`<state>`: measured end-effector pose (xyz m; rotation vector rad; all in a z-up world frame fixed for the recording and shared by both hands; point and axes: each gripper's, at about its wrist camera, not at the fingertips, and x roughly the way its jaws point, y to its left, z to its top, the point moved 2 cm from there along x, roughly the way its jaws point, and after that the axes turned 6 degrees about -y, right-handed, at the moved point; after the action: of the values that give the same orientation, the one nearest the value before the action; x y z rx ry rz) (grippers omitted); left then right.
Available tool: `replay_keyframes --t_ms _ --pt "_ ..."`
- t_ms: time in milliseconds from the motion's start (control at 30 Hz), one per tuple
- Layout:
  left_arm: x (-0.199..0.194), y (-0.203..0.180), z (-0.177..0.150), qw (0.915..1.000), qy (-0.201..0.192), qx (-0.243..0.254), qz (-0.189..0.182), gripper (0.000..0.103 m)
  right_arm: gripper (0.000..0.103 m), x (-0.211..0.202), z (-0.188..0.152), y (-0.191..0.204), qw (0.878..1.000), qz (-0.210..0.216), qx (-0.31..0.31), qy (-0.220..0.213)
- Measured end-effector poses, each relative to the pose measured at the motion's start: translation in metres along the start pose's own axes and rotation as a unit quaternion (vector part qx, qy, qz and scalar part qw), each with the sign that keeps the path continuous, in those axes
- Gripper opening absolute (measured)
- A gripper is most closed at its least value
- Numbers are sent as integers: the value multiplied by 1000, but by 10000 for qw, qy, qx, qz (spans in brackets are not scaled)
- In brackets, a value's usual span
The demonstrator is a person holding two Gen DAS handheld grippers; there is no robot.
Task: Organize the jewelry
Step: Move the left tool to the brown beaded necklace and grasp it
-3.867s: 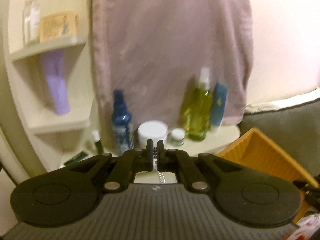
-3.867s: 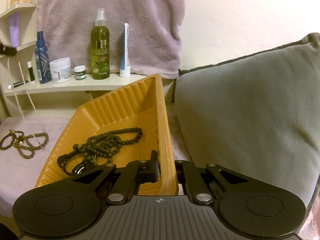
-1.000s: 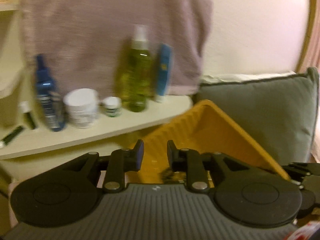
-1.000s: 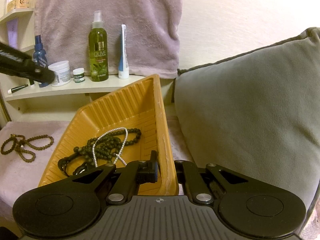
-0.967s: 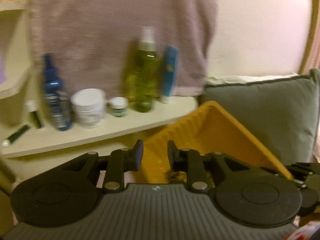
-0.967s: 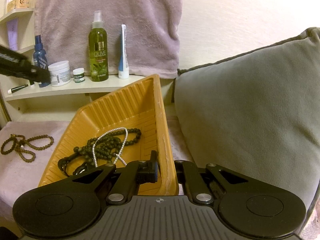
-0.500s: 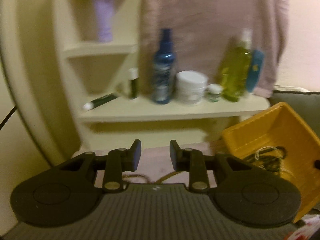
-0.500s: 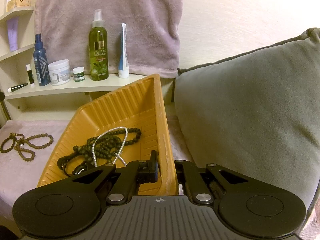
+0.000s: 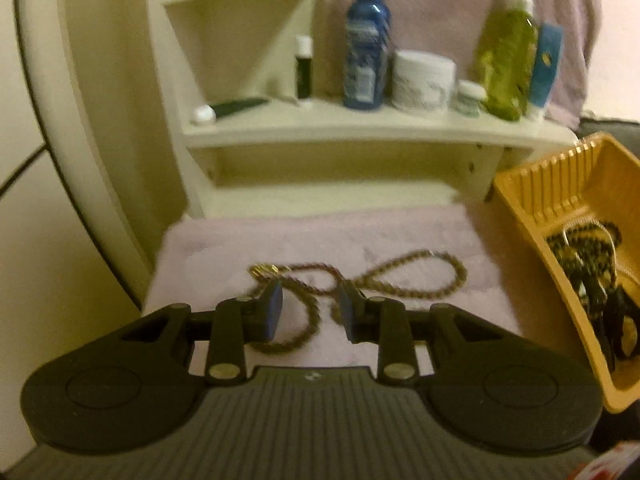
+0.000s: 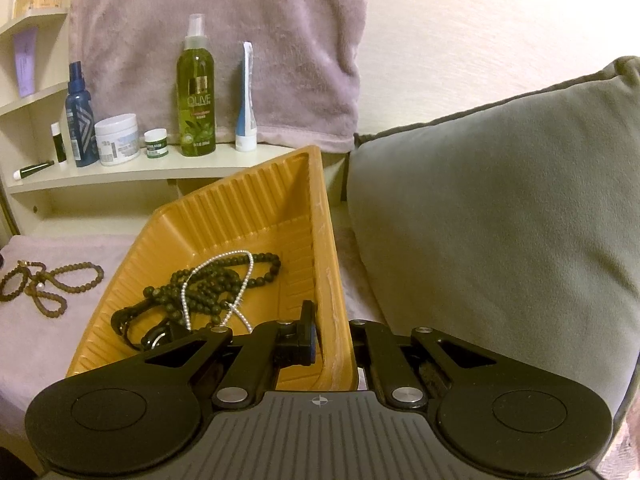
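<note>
A brown bead necklace (image 9: 404, 276) lies in loops on the pink cloth (image 9: 224, 248); the right wrist view shows it too (image 10: 52, 284), at far left. My left gripper (image 9: 310, 308) hovers over its left loops, open, nothing between the pads. The orange tray (image 10: 240, 216) holds a dark bead necklace (image 10: 212, 284), a white pearl strand (image 10: 216, 268) and a black piece. In the left wrist view the tray (image 9: 532, 200) stands at the right. My right gripper (image 10: 332, 332) is shut on the tray's near right rim, one finger inside, one outside.
A cream shelf (image 10: 120, 176) behind the cloth carries a blue spray bottle (image 10: 80, 120), a white jar (image 10: 118, 138), a green olive bottle (image 10: 196, 96) and a tube. A mauve towel (image 10: 280, 40) hangs on the wall. A grey cushion (image 10: 500, 200) fills the right.
The left gripper swung left from above the tray and sank toward the brown necklace on the cloth. The right gripper and the tray stayed still.
</note>
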<state>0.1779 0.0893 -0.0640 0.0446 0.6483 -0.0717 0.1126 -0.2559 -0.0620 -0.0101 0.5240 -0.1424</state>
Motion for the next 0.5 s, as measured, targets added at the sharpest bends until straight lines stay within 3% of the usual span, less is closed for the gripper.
replay_keyframes --t_ms 200,500 --pt "19 -14 -13 9997 174 -12 -146 27 5 1 1 -1 10000 -6 -27 23" --pt "48 -18 -7 9993 304 49 -227 27 5 6 0 -1 9999 -40 -56 78"
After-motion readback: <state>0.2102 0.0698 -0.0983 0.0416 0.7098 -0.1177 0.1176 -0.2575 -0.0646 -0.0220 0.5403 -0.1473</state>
